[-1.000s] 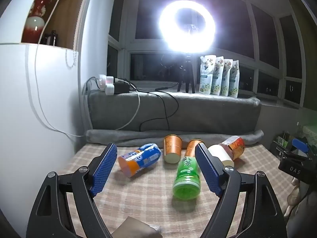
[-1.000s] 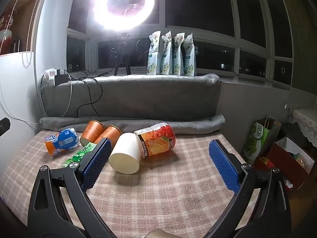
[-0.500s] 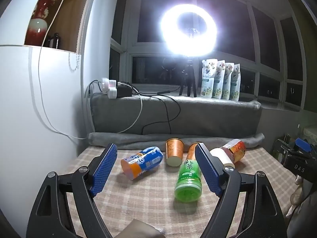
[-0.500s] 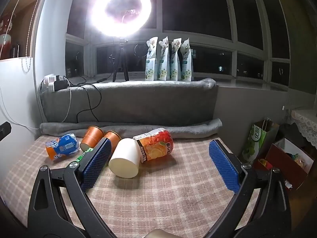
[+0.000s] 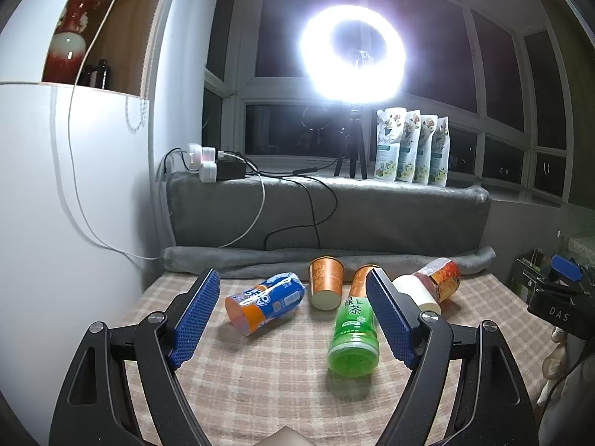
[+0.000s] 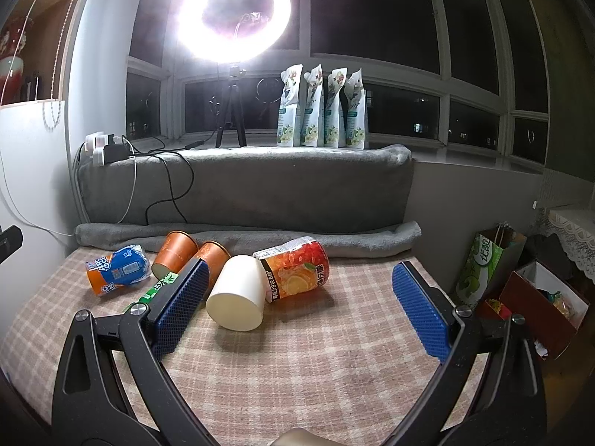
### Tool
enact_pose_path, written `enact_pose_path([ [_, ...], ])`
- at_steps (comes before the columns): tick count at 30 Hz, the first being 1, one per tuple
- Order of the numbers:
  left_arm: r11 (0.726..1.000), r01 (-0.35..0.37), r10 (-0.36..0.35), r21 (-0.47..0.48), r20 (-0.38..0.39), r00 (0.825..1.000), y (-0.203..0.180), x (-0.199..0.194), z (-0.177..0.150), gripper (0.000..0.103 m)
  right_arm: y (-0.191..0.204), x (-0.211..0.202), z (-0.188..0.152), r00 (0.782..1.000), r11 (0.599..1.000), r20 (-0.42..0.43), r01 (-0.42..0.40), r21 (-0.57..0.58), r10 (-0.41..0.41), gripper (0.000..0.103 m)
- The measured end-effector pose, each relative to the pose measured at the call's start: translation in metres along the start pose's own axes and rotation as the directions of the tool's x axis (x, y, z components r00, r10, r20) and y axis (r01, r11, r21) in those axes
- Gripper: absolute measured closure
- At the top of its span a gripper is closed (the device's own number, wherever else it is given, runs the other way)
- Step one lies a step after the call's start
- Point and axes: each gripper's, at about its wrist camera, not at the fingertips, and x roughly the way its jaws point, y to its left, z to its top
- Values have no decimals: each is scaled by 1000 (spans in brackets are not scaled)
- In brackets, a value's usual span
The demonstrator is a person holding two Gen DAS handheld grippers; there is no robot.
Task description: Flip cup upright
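Note:
Several cups lie on their sides on the checked tablecloth (image 6: 297, 364). A white cup (image 6: 238, 303) lies bottom towards me, also in the left wrist view (image 5: 414, 291). Around it lie a red-orange printed cup (image 6: 297, 271), two orange cups (image 5: 326, 282) (image 5: 362, 278), a green tea cup (image 5: 353, 334) and a blue-orange cup (image 5: 264, 303). My left gripper (image 5: 293, 323) is open and empty, short of the cups. My right gripper (image 6: 301, 316) is open and empty, the white cup just inside its left finger (image 6: 182, 308).
A grey blanket-covered ledge (image 6: 260, 189) and rolled blanket (image 6: 245, 236) back the table. A ring light on a tripod (image 6: 232, 18), pouches (image 6: 321, 109) and chargers with cables (image 5: 215, 163) stand on the ledge. A white cabinet (image 5: 55, 223) is left. Bags and boxes (image 6: 520, 282) sit right.
Both grippers have tilted up and drawn back slightly; the cups sit a little lower and farther in both views. Nothing was touched or gripped.

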Motion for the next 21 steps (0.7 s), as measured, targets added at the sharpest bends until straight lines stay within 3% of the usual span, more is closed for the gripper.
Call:
enact_pose_path([
  [21, 1000, 7, -7, 7, 8, 1000, 0, -2, 0, 22, 2, 0, 3, 1000, 1000, 4, 2, -2, -2, 2],
])
